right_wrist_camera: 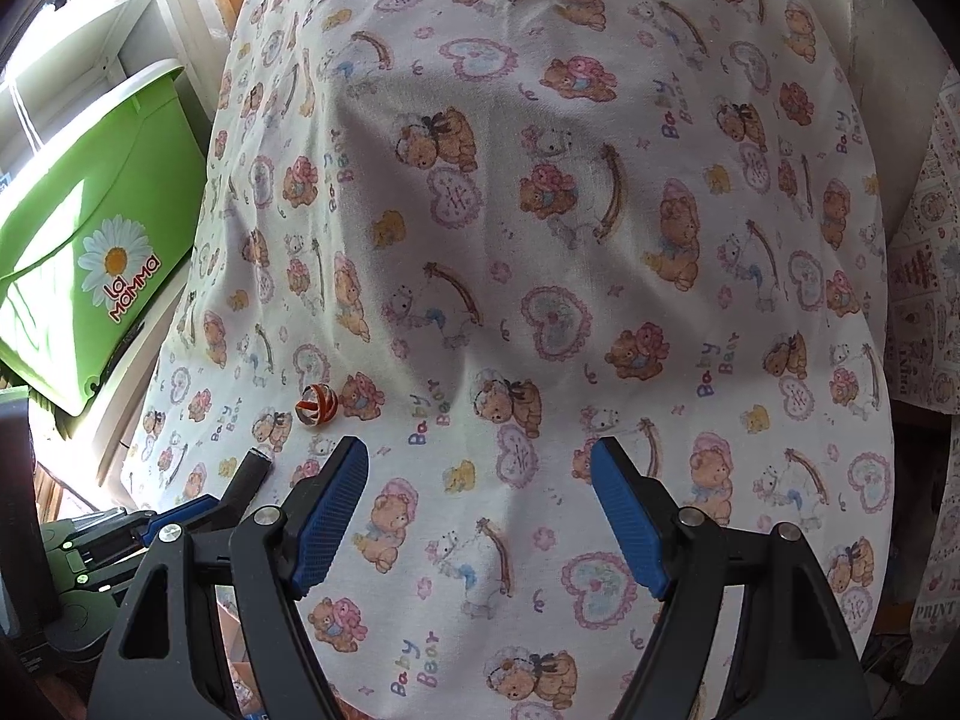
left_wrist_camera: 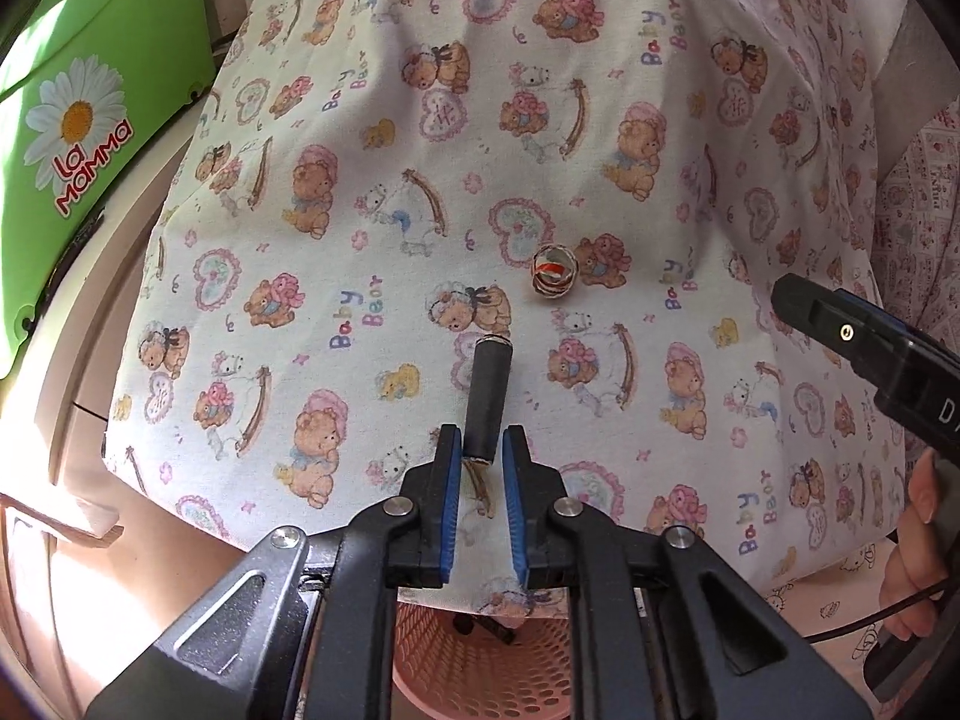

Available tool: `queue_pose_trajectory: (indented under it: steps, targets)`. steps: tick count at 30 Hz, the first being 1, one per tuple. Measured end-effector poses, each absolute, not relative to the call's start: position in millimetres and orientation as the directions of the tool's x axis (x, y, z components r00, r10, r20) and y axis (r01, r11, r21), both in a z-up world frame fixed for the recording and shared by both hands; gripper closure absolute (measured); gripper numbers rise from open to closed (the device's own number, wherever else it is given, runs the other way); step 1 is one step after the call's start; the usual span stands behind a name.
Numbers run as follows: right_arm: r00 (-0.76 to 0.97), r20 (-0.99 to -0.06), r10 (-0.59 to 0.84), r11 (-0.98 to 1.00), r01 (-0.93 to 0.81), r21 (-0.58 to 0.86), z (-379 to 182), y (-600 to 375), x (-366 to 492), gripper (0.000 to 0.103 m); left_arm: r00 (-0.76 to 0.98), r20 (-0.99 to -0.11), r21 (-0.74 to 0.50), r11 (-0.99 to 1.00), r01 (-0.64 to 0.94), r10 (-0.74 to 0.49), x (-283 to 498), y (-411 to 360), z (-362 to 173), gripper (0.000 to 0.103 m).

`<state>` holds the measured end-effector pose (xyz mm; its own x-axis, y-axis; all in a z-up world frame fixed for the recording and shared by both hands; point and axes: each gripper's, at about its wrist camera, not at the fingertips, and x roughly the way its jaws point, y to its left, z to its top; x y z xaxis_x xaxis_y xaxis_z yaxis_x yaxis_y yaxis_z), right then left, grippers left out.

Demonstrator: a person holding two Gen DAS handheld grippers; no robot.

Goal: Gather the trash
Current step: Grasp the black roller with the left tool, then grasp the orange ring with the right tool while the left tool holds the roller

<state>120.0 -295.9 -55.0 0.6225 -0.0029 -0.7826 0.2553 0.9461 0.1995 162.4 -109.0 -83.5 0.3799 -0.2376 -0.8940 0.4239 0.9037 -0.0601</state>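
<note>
Two tongs in view. Left tongs (left_wrist_camera: pixel 483 444) nearly closed on near end of dark cylindrical tube (left_wrist_camera: pixel 487 399), long axis pointing straight ahead. Right tongs (right_wrist_camera: pixel 480 480) wide open, empty. Small crumpled red-and-white wrapper ball (left_wrist_camera: pixel 555 272) beyond tube tip, on bear-print cloth worktop (left_wrist_camera: pixel 384 168).

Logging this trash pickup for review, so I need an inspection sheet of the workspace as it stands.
Surface: bear-print cloth, wrinkled, draped over the near edge.
Job's things: dark tube between the left claw's pads; crumpled wrapper ball lying apart beyond it; pink perforated basket below the edge, dark items inside.
Clutter: nothing seen.
Grippers: left claw closed on the tube; right claw open, empty, above bare cloth.
Cables: black cable by the person's hand.
Surroundings: green La Mamma bin at left.
</note>
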Motion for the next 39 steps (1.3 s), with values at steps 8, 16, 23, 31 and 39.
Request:
queue_pose_trajectory:
  steps: [8,16,23,31,39]
  targets:
    - [0.62,-0.785,0.001,0.947,0.251,0.199,-56,-294,121,0.025,0.411,-0.878,-0.026,0.88,0.474,-0.247,176,-124,-80,0.072]
    - [0.622,-0.783,0.012,0.946,0.248,0.211,-56,-293,122,0.025,0.395,-0.894,-0.017,0.898,0.439,-0.21,188,-125,-96,0.086]
    - [0.624,-0.781,0.015,0.947,0.243,0.212,-55,-292,122,0.025,0.408,-0.88,-0.056,0.908,0.416,-0.242,180,-107,-81,0.092]
    - [0.624,-0.781,0.033,0.958,0.202,0.202,-58,-275,128,0.025,0.499,-0.831,-0.059,0.931,0.36,-0.245,175,-78,-47,0.092]
    - [0.647,-0.757,0.096,0.969,0.112,0.218,-62,-238,151,0.029,0.513,-0.828,-0.089,0.957,0.275,-0.225,192,-61,-40,0.092]
